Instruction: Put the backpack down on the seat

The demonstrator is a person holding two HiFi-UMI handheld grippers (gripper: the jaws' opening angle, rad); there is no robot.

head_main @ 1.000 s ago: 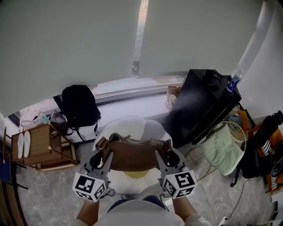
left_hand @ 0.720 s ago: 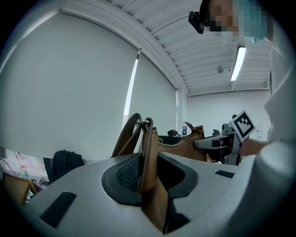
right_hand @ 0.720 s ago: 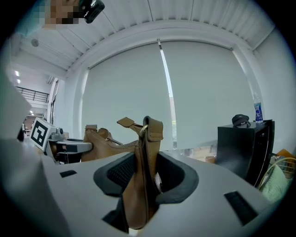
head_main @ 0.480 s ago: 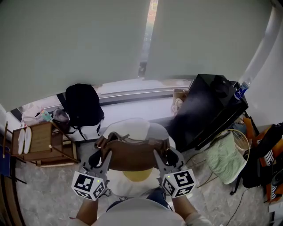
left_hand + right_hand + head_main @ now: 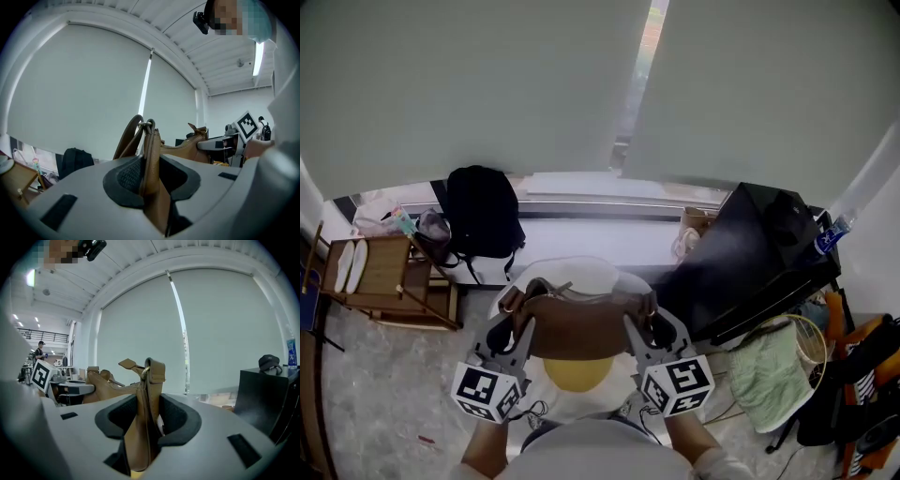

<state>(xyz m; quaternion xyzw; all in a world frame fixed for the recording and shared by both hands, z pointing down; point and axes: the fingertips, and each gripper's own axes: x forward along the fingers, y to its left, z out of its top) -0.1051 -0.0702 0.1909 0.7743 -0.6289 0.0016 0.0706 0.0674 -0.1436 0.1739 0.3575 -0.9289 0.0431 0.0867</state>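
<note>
A brown leather bag [image 5: 581,323] hangs stretched between my two grippers, above a round white seat [image 5: 581,270] with a yellow cushion [image 5: 572,373]. My left gripper [image 5: 517,317] is shut on the bag's left end, where the strap ring sits. In the left gripper view the brown leather [image 5: 151,154] is pinched between the dark pads of the left gripper [image 5: 146,180]. My right gripper [image 5: 643,317] is shut on the bag's right end. In the right gripper view the strap tab [image 5: 150,390] stands up between the pads of the right gripper [image 5: 146,420].
A black backpack [image 5: 483,214] leans on the window ledge at the left. A wooden rack [image 5: 384,277] stands below it. At the right is a black cabinet [image 5: 759,253] with a water bottle [image 5: 830,234], and a green cloth [image 5: 773,370] lies on the floor by cables.
Both grippers keep their hold on the brown bag. The view has shifted, so the room slides right, and more of the yellow cushion shows under the bag.
</note>
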